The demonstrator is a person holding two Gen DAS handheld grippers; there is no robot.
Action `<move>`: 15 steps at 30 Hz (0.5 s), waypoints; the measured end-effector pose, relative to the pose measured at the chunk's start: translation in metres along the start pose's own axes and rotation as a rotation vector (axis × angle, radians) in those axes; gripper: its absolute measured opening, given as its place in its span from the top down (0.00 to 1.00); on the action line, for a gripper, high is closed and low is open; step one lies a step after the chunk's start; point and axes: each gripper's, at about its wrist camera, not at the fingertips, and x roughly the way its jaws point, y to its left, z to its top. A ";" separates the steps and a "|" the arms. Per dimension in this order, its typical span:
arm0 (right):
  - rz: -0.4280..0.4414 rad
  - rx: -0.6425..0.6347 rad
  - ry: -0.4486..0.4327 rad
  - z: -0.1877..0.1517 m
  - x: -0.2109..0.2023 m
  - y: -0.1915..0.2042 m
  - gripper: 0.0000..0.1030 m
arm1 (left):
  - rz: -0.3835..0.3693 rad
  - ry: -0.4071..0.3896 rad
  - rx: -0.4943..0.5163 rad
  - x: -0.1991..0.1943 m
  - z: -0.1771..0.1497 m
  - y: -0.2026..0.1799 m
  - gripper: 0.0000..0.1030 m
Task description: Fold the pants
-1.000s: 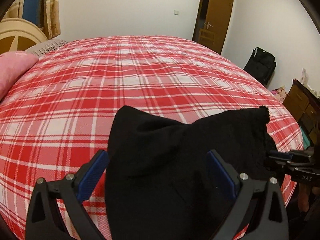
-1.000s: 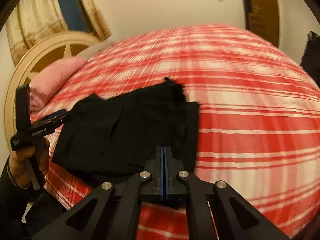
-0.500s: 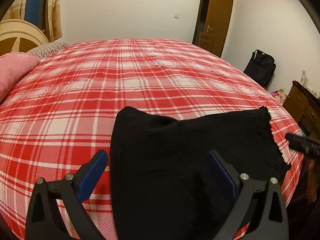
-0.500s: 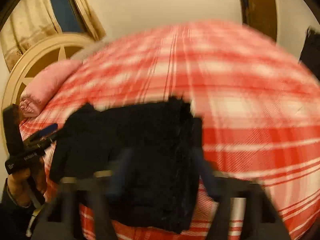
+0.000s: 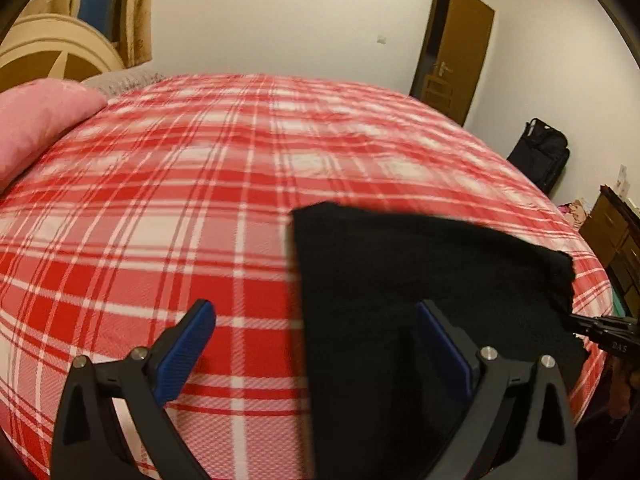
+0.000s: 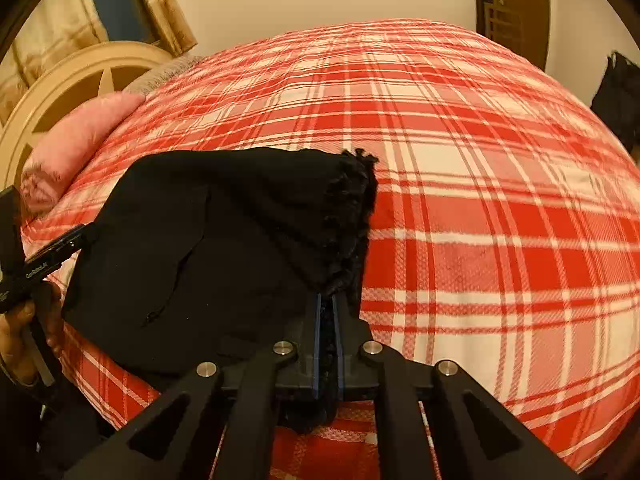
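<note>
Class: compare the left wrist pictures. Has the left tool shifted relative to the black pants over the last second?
Yes. The left tool has slid left: the black pants no longer fill its gap, and plaid bedspread shows there.

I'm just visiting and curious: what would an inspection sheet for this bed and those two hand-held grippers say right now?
Surface: bed with red plaid cover, nearly flat.
Job's things: black pants folded near the bed's edge, frayed hem on top.
Clutter: pink pillow at the headboard.
Grippers: left hand-held gripper open, right finger over the pants; right hand-held gripper shut on the frayed hem.
Cables: nothing seen.
Surroundings: brown door, black bag, wooden dresser, curtains.
</note>
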 end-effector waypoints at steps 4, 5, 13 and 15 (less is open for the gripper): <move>-0.104 0.005 -0.090 0.018 -0.028 0.009 0.42 | -0.015 0.023 -0.006 0.004 -0.009 0.002 0.02; -0.077 -0.007 -0.128 0.025 -0.038 0.019 0.42 | -0.021 0.017 0.000 0.001 -0.010 0.001 0.02; 0.442 -0.182 -0.056 0.087 0.002 0.131 0.42 | -0.028 -0.003 0.024 -0.018 -0.025 0.000 0.02; 0.516 -0.134 0.055 0.100 0.043 0.149 0.42 | -0.011 -0.004 0.031 -0.018 -0.027 0.000 0.02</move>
